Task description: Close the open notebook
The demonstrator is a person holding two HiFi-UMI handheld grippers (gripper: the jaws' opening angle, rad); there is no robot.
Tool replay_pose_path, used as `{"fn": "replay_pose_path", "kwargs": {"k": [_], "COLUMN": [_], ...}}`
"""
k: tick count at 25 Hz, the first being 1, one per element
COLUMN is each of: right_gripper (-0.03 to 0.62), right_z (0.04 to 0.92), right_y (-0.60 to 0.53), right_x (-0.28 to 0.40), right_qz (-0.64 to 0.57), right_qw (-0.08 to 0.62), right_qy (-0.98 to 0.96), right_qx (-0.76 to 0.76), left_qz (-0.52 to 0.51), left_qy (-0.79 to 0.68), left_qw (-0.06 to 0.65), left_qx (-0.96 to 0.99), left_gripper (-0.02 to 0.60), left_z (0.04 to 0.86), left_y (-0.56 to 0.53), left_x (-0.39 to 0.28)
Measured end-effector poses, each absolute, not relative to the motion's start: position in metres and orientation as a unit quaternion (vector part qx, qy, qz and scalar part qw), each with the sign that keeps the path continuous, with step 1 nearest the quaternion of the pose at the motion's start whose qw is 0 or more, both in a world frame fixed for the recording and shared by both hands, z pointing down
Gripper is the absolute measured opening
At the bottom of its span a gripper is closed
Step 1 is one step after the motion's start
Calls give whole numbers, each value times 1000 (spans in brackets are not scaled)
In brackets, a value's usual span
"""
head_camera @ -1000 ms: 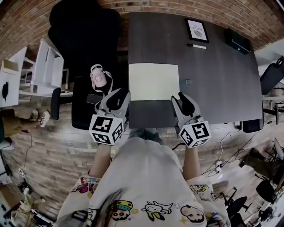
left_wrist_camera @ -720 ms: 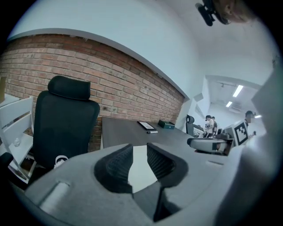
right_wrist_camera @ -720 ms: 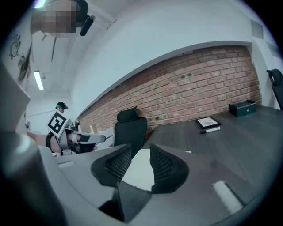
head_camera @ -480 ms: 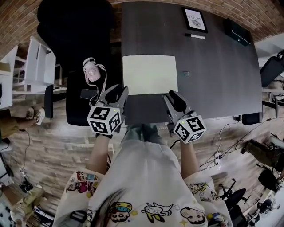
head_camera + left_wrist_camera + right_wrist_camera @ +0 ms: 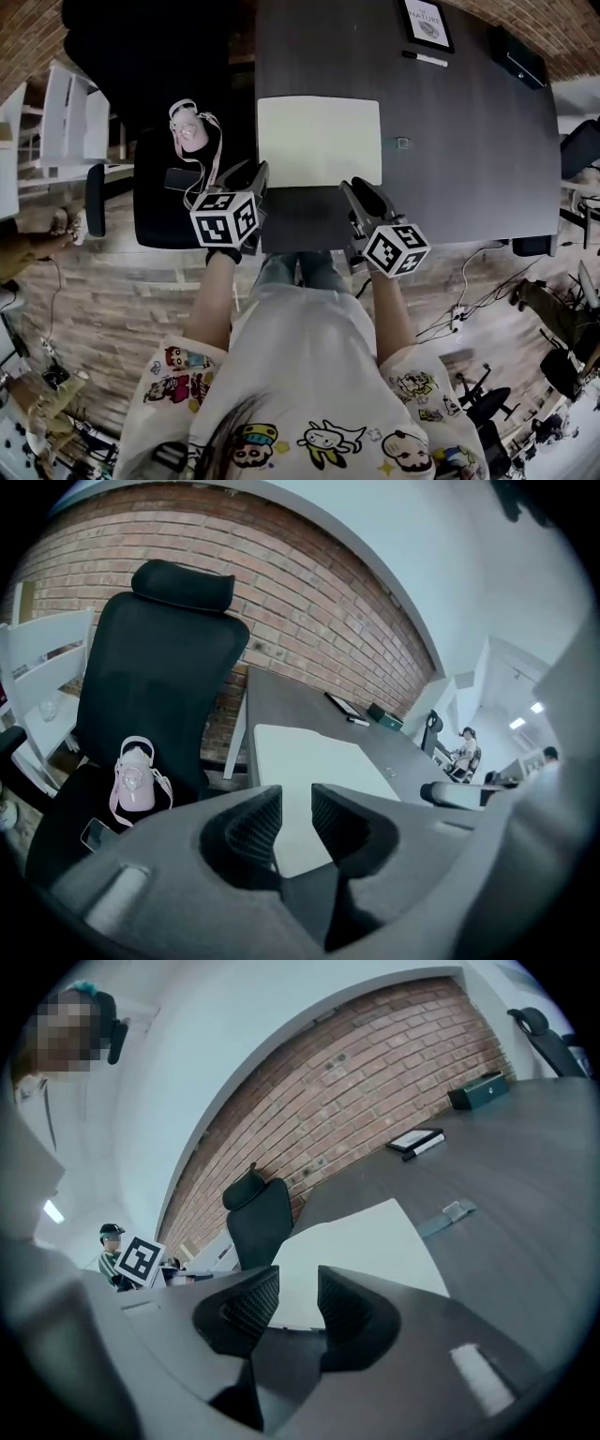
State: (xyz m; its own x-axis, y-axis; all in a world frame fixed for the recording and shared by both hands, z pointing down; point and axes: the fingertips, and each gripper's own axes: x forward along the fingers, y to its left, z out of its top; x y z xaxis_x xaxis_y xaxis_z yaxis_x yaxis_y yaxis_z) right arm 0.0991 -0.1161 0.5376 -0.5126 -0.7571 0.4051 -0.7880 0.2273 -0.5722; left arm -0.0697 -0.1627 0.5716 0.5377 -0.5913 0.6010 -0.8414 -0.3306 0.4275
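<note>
The notebook [image 5: 319, 141] lies open and flat on the dark counter [image 5: 469, 169], a blank white spread near the counter's front edge and straight ahead of the person. The left hand-held gripper [image 5: 251, 178] hangs at the near left corner of the notebook, just off the counter's edge, and its jaws stand a narrow gap apart with nothing between them. The right hand-held gripper [image 5: 359, 194] hangs over the counter just short of the notebook's near right corner, jaws likewise a little spread and empty. Neither touches the pages.

A small clip [image 5: 401, 143] sits on the counter just right of the notebook. At the far end lie a framed card [image 5: 427, 21], a pen [image 5: 426, 59] and a black box [image 5: 520, 58]. Left of the counter, a black office chair [image 5: 159, 56] carries a pink bottle [image 5: 190, 131] and a phone [image 5: 180, 179] on its seat.
</note>
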Motion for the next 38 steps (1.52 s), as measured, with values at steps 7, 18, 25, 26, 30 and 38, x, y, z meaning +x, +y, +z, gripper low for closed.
{"fn": "replay_pose_path", "kwargs": {"k": [7, 18, 25, 26, 30, 38], "right_gripper": [127, 130, 133, 136, 143, 264], "right_z": [564, 578, 579, 579, 584, 598], "right_y": [-115, -110, -108, -108, -106, -104], "right_x": [93, 94, 91, 91, 91, 88], "right_qz": [430, 492, 511, 515, 546, 667], "right_qw": [12, -23, -39, -42, -58, -172], "right_qy": [-759, -731, -722, -719, -699, -598], "right_qx": [489, 473, 465, 465, 458, 410], "left_qz": [187, 178, 171, 170, 162, 169], "left_qy": [-456, -463, -467, -466, -472, -467], "left_qw": [396, 446, 459, 460, 465, 475], "left_qx": [774, 745, 736, 736, 731, 726], "left_gripper": [89, 98, 98, 98, 98, 98], "left_z": [602, 623, 623, 623, 622, 624], "left_y": [-165, -165, -164, -164, -167, -166], "left_x": [-73, -74, -74, -74, -75, -74]}}
